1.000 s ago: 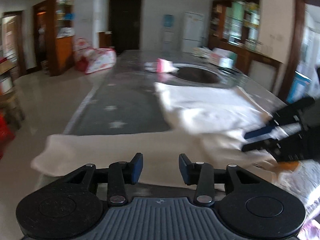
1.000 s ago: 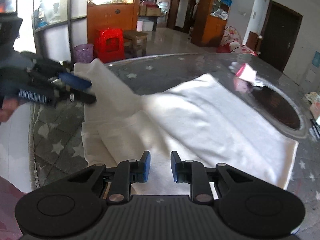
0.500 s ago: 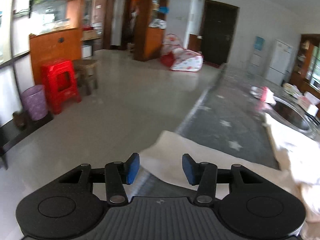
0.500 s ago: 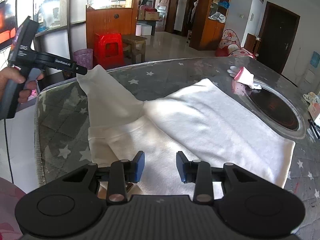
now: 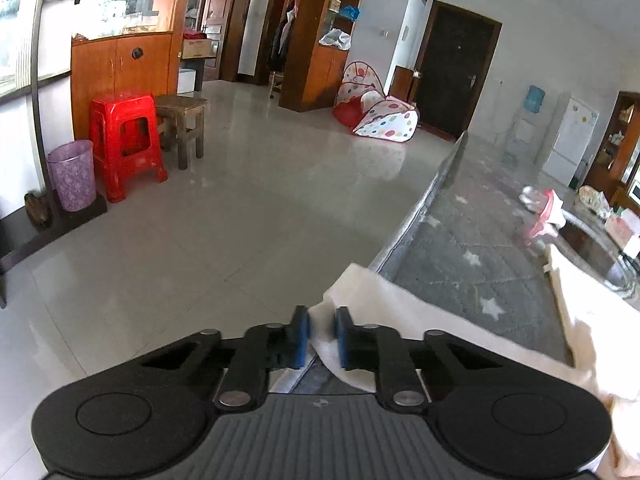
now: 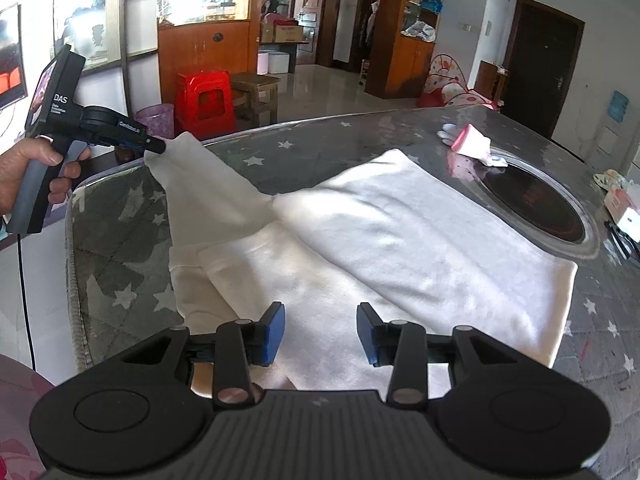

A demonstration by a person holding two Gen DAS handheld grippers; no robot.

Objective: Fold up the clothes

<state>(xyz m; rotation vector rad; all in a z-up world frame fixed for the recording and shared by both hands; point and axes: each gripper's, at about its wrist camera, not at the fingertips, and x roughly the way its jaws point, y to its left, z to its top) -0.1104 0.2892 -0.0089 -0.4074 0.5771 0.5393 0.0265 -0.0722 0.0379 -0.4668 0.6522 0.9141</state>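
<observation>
Garment [image 6: 400,232], white and half folded, lies spread across the table [image 6: 120,216], one sleeve [image 6: 200,176] pulled out to the edge by the left gripper [image 5: 322,334], just closed on its cuff, while the right gripper [image 6: 320,332], jaws just widening, hovers empty above the body.

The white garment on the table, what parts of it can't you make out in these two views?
- Near hem of the white garment: right wrist view, hidden behind the right gripper body.
- Sleeve tip: clamped inside the left gripper; the pads cover it.
- Garment body: left wrist view, cut off by the right edge.
- Front or back side: no telling detail visible.
</observation>
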